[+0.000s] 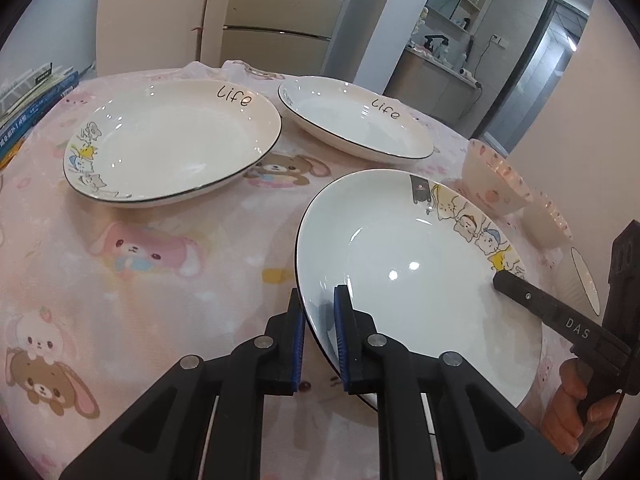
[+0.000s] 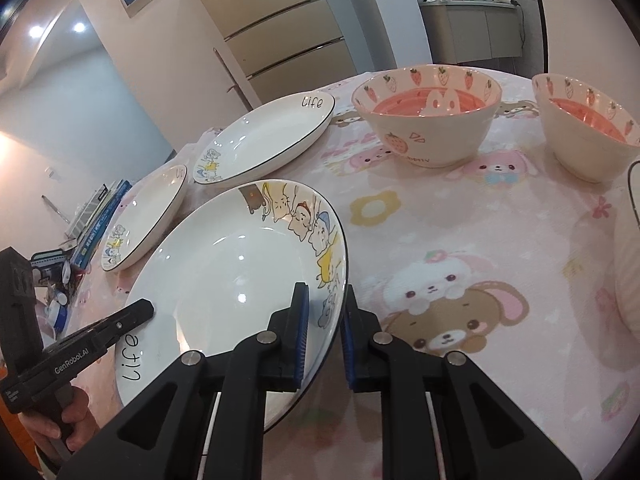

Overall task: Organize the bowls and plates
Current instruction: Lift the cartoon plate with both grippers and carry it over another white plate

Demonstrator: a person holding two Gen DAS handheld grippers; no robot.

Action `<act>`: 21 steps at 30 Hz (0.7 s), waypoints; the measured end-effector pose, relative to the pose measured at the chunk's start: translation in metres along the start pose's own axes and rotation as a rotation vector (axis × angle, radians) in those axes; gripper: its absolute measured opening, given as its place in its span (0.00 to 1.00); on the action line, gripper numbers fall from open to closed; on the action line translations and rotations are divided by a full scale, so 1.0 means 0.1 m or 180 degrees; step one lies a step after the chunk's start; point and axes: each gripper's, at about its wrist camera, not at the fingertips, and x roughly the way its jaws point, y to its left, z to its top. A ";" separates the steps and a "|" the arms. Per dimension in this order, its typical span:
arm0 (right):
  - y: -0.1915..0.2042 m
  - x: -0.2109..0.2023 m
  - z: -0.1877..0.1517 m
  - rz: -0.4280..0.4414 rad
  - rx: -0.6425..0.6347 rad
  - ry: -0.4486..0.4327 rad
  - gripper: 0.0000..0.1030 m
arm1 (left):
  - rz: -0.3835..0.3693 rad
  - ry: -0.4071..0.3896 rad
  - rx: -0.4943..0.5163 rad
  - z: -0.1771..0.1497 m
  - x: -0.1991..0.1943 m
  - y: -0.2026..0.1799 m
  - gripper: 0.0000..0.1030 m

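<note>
Pink cartoon tablecloth (image 1: 160, 280), kitchen behind. Near plate (image 1: 420, 280) clamped at opposite rims: left gripper (image 1: 320, 320) and right gripper (image 2: 326, 320) both closed on it. Two plates (image 1: 172, 140) lie beyond, bowls (image 2: 428, 120) rightward.

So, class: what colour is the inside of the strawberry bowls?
Coral pink inside the strawberry bowls, seen best in the right wrist view.

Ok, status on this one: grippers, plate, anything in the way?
Left gripper and right gripper both shut on near plate, opposite rims. Two plates beyond, two bowls right. Nothing blocking.
</note>
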 end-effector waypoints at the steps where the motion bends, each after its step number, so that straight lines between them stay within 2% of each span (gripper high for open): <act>1: 0.00 -0.01 -0.01 0.0008 0.0006 0.0015 0.14 | -0.0016 0.0017 -0.0026 0.00 -0.01 0.01 0.14; 9: 0.11 -0.11 0.03 0.0085 -0.0014 0.0035 0.14 | 0.0010 -0.0082 -0.0106 0.01 -0.23 0.03 0.14; 21: 0.63 -0.16 0.39 0.0259 -0.0227 -0.0107 0.14 | 0.0138 -0.0415 -0.0192 0.33 -0.70 0.26 0.14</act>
